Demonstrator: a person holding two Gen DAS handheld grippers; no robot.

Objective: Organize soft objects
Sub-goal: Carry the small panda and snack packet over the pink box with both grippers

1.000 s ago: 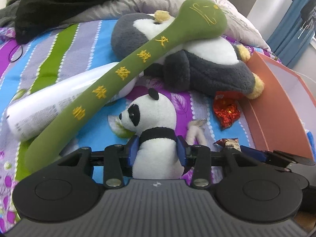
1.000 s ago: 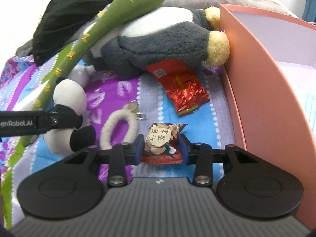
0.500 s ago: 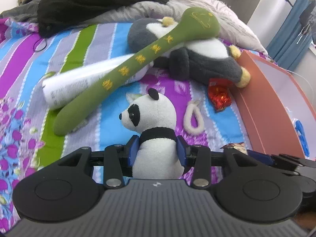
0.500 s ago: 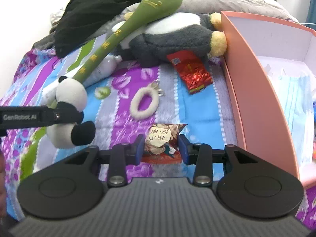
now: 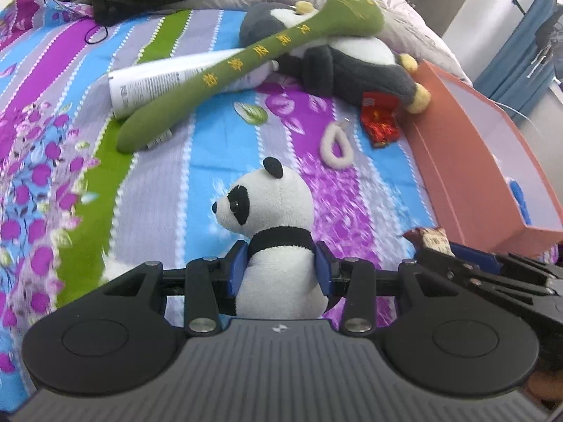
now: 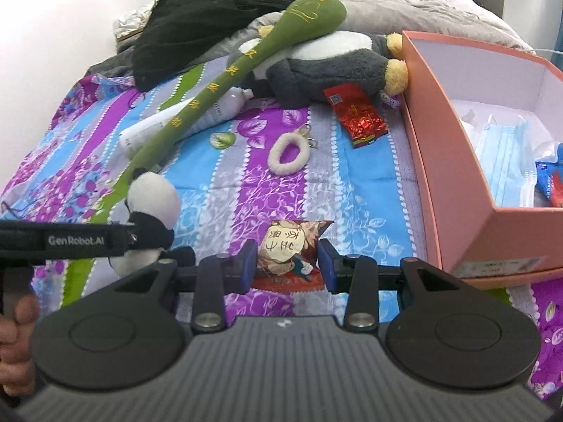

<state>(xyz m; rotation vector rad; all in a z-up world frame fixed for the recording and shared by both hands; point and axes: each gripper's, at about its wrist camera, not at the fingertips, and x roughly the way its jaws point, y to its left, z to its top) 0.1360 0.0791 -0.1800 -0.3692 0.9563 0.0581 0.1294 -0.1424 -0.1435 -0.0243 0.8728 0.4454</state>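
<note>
You were working in a bedroom at home: a bed (image 5: 218,161) with a striped floral sheet, a rumpled grey duvet (image 6: 387,3) and dark clothes (image 6: 218,17) heaped at its far end, blue curtains (image 5: 524,52) beside it.

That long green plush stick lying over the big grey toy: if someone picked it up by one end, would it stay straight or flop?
The long green plush stick would probably droop: in the right wrist view it already bends along its length, draped over the grey plush toy and the white bottle. It looks soft and light. Its fuzzy fabric should grip well, not slip.
</note>
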